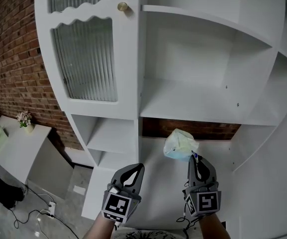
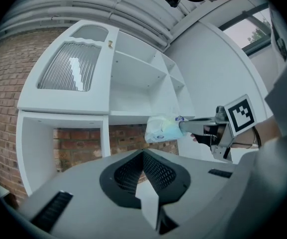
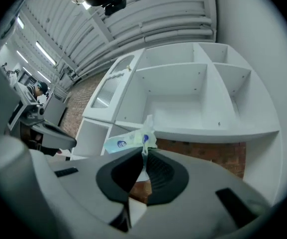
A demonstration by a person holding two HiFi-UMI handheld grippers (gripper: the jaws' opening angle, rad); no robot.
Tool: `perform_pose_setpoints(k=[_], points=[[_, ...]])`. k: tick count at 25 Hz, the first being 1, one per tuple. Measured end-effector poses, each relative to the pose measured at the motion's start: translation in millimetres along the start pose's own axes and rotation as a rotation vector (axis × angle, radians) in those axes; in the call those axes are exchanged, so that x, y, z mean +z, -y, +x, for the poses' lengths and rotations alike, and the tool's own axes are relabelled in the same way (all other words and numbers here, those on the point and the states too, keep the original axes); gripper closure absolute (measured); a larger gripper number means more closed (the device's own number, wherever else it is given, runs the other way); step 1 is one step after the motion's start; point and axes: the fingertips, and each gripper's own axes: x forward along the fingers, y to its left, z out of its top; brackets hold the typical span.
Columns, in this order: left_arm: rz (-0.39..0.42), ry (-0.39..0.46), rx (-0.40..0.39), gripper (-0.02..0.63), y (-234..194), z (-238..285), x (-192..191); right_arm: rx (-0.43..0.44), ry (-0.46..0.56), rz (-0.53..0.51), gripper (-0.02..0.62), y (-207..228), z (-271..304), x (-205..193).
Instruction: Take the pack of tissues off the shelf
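Note:
The pack of tissues [image 1: 179,144], pale green and blue in a crinkled wrapper, hangs in the air in front of the white shelf unit [image 1: 183,103], below its wide open shelf. My right gripper [image 1: 195,159] is shut on the pack's near edge; the right gripper view shows the wrapper's flap [image 3: 144,136] pinched between the jaws. The pack [image 2: 162,129] and the right gripper [image 2: 183,126] also appear in the left gripper view. My left gripper [image 1: 140,167] hovers beside it to the left, shut, with nothing in it.
A cabinet door with ribbed glass [image 1: 86,59] and a brass knob [image 1: 122,6] closes the unit's left part. A brick wall [image 1: 14,59] stands behind. A small white table with a flower pot [image 1: 24,118] and floor cables [image 1: 39,213] lie at the lower left.

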Motion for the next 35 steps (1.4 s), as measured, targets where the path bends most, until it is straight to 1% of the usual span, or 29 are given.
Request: perform_pose_setpoints(k=[5, 7, 9, 12, 17, 21, 24, 35], points=[[-0.026, -0.043, -0.001, 0.591, 3.6, -1.8, -22.0, 0.021, -0.087, 0.04, 0.583, -14.7, -17.9, -49.2], [-0.046, -0.075, 0.0, 0.591, 4.1, -3.7, -32.9, 0.022, -0.103, 0.061, 0.583, -18.3, -23.5, -61.2], [-0.054, -0.082, 0.006, 0.591, 2.6, -3.8, -37.9, 0.018, -0.1, 0.094, 0.583, -19.7, -27.2, -66.6], [-0.056, -0.078, 0.009, 0.591, 2.1, -3.5, -41.6, 0.015, -0.095, 0.129, 0.583, -21.6, -31.5, -66.0], [-0.062, -0.086, 0.011, 0.591, 3.2, -3.2, -45.7, 0.031, -0.09, 0.145, 0.584, -26.1, -33.5, -62.2], [-0.044, -0.056, 0.01, 0.591, 3.2, -0.5, -40.0, 0.054, -0.082, 0.138, 0.584, -28.9, -30.9, -58.5], [-0.043, -0.061, 0.009, 0.591, 3.3, -1.3, -40.8, 0.072, -0.082, 0.137, 0.586, -32.3, -30.6, -58.7], [-0.048, -0.073, 0.021, 0.591, -3.7, -2.6, -43.7, 0.083, -0.082, 0.159, 0.588, -33.6, -23.6, -60.9]])
